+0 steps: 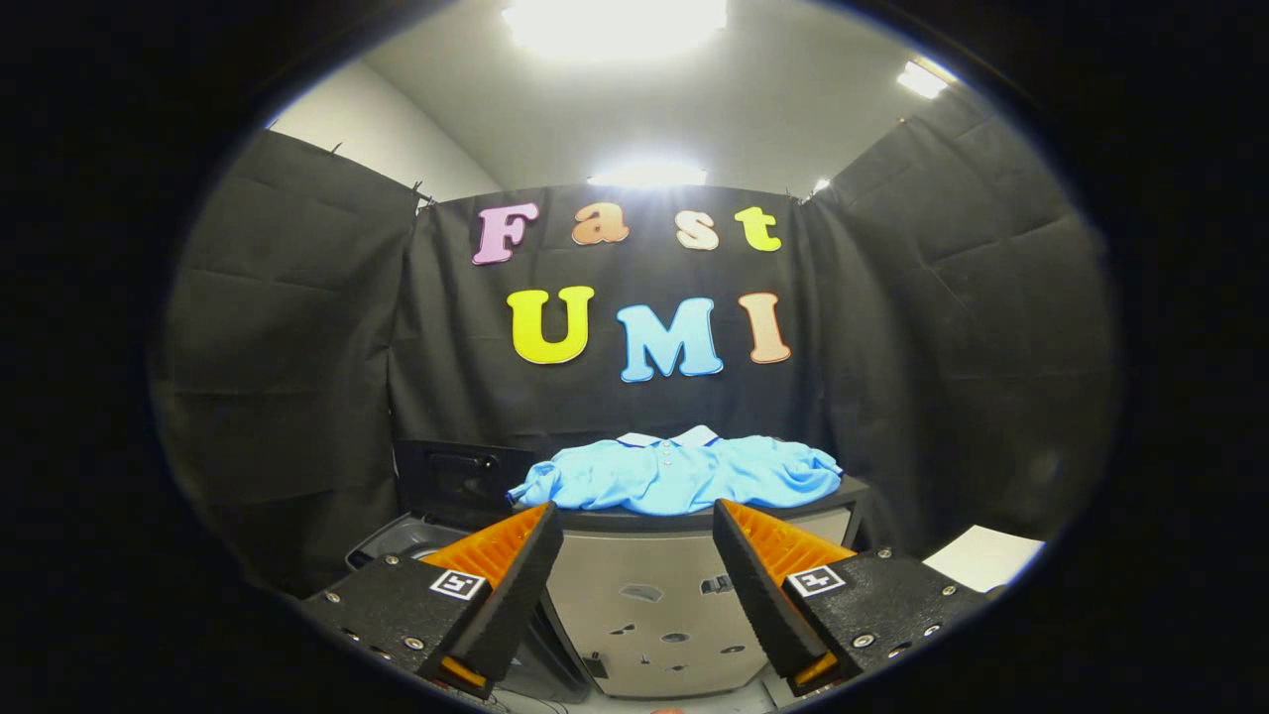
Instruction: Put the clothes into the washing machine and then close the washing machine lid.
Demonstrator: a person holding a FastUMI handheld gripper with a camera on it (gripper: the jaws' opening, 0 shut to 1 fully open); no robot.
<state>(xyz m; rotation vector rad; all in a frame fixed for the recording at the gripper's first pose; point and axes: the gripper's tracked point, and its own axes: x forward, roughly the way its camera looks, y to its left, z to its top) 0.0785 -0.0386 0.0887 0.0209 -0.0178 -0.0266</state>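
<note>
A light blue polo shirt (684,474) with a white collar lies spread flat on top of a grey cabinet-like unit (644,585), just beyond my fingers. My gripper (636,521) is open, its two fingers wide apart with nothing between them, held a little short of the unit's front. Left of the unit, behind my left finger, stands the washing machine (416,535) with its dark lid (461,474) raised upright; its opening is mostly hidden by the finger.
Black cloth walls close in the booth on three sides. A white flat surface (981,555) lies to the right of the unit. The unit's grey front panel has several small holes and marks.
</note>
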